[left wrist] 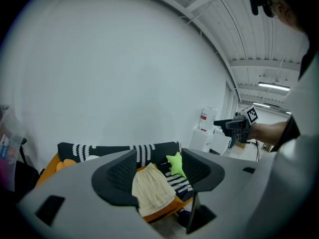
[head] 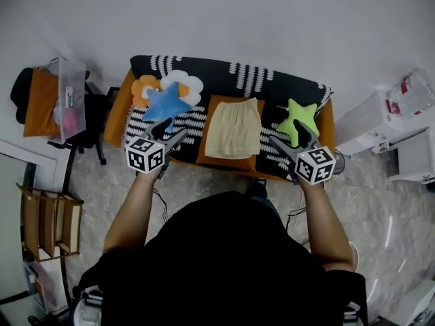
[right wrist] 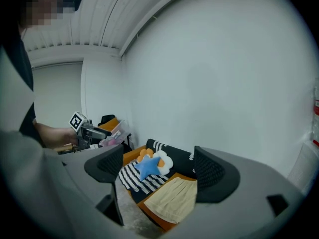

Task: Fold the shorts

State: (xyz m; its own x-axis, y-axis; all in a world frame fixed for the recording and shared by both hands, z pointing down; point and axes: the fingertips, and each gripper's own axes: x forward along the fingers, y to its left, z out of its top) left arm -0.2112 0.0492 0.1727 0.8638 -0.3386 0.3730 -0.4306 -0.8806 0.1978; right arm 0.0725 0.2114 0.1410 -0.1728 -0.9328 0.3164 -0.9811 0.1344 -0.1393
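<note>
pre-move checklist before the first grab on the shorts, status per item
1. Shorts spread flat on the sofa: ok.
2. Left gripper jaws apart, nothing between them: ok.
3. Right gripper jaws apart, nothing between them: ok.
4. Shorts apart from the blue star pillow and the green star pillow: ok.
5. Grippers at the cloth's edge: not ok, both are short of it and neither touches it.
6. Underside of the shorts free of snags: cannot tell.

Sparse studio room, sofa [head: 117, 119], office chair [head: 41, 102]
</note>
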